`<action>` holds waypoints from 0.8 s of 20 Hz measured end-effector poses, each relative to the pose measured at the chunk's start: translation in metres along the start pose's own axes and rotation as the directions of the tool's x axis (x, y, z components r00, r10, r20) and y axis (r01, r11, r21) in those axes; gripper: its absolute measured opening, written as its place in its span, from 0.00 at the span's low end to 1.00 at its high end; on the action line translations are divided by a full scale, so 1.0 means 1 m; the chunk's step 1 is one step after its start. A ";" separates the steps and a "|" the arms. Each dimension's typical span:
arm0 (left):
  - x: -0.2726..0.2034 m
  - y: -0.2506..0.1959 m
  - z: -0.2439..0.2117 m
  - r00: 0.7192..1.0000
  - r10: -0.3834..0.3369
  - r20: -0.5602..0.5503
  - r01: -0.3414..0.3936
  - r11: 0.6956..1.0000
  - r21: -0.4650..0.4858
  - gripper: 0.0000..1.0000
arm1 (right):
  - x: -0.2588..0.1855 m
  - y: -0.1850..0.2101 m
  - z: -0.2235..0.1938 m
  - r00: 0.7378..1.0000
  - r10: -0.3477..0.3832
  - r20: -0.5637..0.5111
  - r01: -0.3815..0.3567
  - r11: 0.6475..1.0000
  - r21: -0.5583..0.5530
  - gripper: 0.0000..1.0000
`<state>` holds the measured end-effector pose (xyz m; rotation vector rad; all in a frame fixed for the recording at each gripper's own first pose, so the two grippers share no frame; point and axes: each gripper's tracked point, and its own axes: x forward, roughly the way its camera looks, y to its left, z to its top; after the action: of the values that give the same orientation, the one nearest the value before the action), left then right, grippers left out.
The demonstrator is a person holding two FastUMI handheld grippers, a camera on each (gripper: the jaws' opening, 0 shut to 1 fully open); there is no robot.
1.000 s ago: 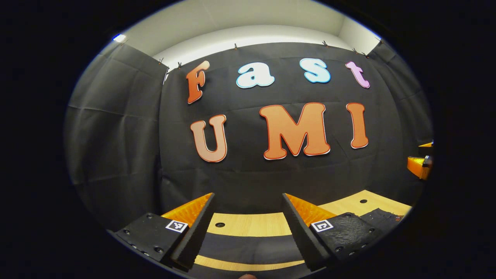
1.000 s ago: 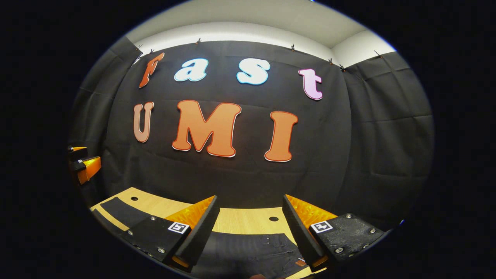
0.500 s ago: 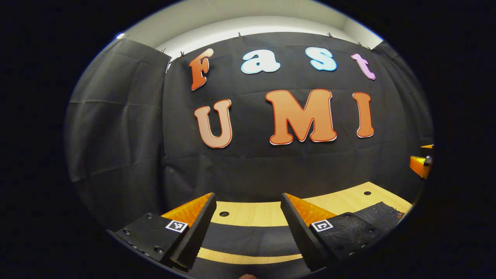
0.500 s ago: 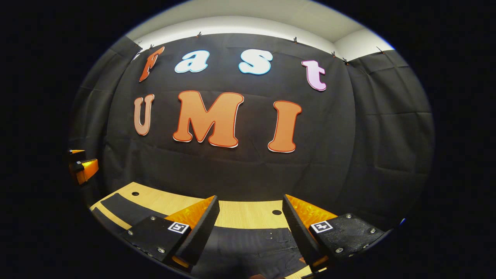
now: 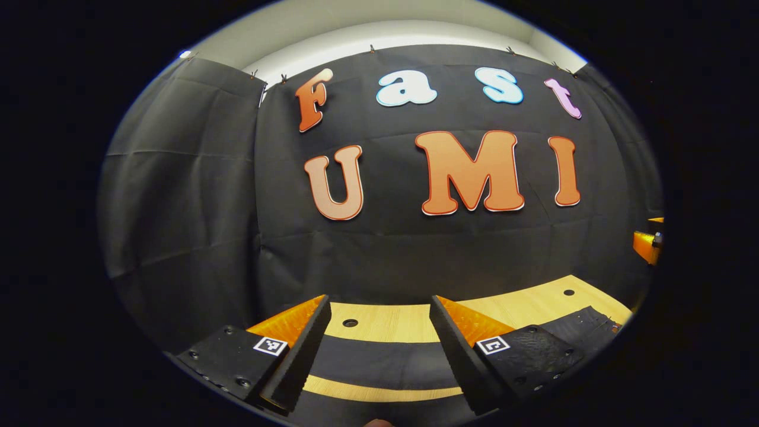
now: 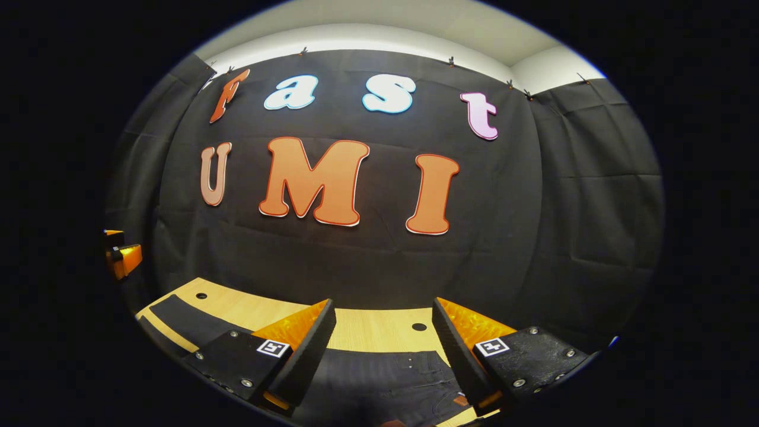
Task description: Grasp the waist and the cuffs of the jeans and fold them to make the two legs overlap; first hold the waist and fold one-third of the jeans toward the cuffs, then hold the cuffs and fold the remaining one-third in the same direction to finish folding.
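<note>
Dark jeans lie spread flat on a light wooden table. In the left gripper view two dark legs (image 5: 379, 365) run across the wood with a strip of table between them, below my open left gripper (image 5: 379, 308). The right gripper view looks down on the waist end of the jeans (image 6: 385, 379), with rivets and seams, under my open right gripper (image 6: 384, 311). Nothing sits between either pair of fingers. Both grippers hover above the cloth. The other gripper (image 5: 646, 246) peeks in at the right edge of the left gripper view, and at the left edge (image 6: 121, 258) of the right gripper view.
The wooden table (image 6: 367, 329) has small round holes (image 6: 419, 327) and ends at the black cloth wall (image 5: 415, 255) behind it. A leg of the jeans (image 6: 190, 320) stretches away to the left in the right gripper view.
Both cameras have tipped slightly downward and shifted, so more table and jeans show. Both grippers stay open and hold nothing.
</note>
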<state>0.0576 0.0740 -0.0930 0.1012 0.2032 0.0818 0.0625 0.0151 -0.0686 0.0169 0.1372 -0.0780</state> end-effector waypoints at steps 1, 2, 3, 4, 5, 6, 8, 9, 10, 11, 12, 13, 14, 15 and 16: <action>0.001 0.003 -0.001 1.000 0.007 -0.007 -0.007 1.000 0.004 0.99 | -0.001 0.000 -0.002 1.000 0.001 -0.005 -0.001 1.000 0.006 0.98; 0.002 0.005 -0.004 1.000 0.011 -0.013 -0.011 1.000 0.004 1.00 | 0.000 0.000 -0.004 1.000 0.001 -0.009 -0.001 1.000 0.008 0.98; 0.003 0.009 -0.005 1.000 0.019 -0.019 -0.019 1.000 0.005 1.00 | 0.000 -0.002 -0.008 1.000 -0.005 -0.017 0.005 1.000 0.007 0.98; 0.002 0.014 -0.006 0.999 0.025 -0.026 -0.025 1.000 0.002 0.99 | 0.000 -0.004 -0.012 1.000 -0.005 -0.028 0.005 1.000 0.008 0.98; 0.002 0.018 -0.011 0.999 0.034 -0.034 -0.034 0.999 -0.002 0.99 | 0.001 -0.005 -0.017 0.999 -0.009 -0.041 0.010 1.000 0.008 0.98; 0.003 0.022 -0.016 0.998 0.044 -0.048 -0.045 0.999 -0.006 0.99 | 0.002 -0.008 -0.021 0.998 -0.016 -0.057 0.017 1.000 0.008 0.98; 0.002 0.033 -0.022 0.995 0.068 -0.074 -0.069 0.998 -0.014 1.00 | 0.004 -0.015 -0.030 0.996 -0.029 -0.084 0.030 0.999 0.016 0.98; 0.004 0.038 -0.027 0.993 0.077 -0.090 -0.079 0.997 -0.015 1.00 | 0.004 -0.018 -0.034 0.995 -0.034 -0.096 0.036 0.999 0.018 0.98; 0.004 0.043 -0.032 0.990 0.089 -0.108 -0.092 0.996 -0.016 1.00 | 0.006 -0.021 -0.039 0.993 -0.042 -0.111 0.044 0.999 0.020 0.98; 0.004 0.050 -0.040 0.986 0.102 -0.131 -0.105 0.994 -0.018 1.00 | 0.007 -0.025 -0.047 0.990 -0.045 -0.134 0.050 0.998 0.028 0.98; 0.004 0.057 -0.045 0.981 0.110 -0.158 -0.115 0.993 -0.023 0.99 | 0.009 -0.028 -0.056 0.985 -0.050 -0.164 0.056 0.998 0.031 0.98; 0.003 0.064 -0.054 0.975 0.123 -0.185 -0.130 0.991 -0.025 1.00 | 0.009 -0.032 -0.066 0.979 -0.059 -0.197 0.066 0.997 0.032 0.98; 0.005 0.069 -0.062 0.969 0.134 -0.209 -0.144 0.989 -0.031 0.99 | 0.010 -0.035 -0.073 0.974 -0.068 -0.217 0.077 0.997 0.033 0.98; 0.002 0.073 -0.069 0.962 0.146 -0.229 -0.159 0.987 -0.038 1.00 | 0.010 -0.040 -0.078 0.970 -0.080 -0.231 0.090 0.995 0.035 0.98; 0.001 0.078 -0.070 0.959 0.156 -0.236 -0.171 0.984 -0.044 1.00 | 0.009 -0.043 -0.080 0.967 -0.087 -0.239 0.098 0.995 0.036 0.98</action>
<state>0.0387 0.1581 -0.1534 0.0439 0.4252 0.2662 0.0573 -0.0267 -0.1498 0.0679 0.3755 -0.1727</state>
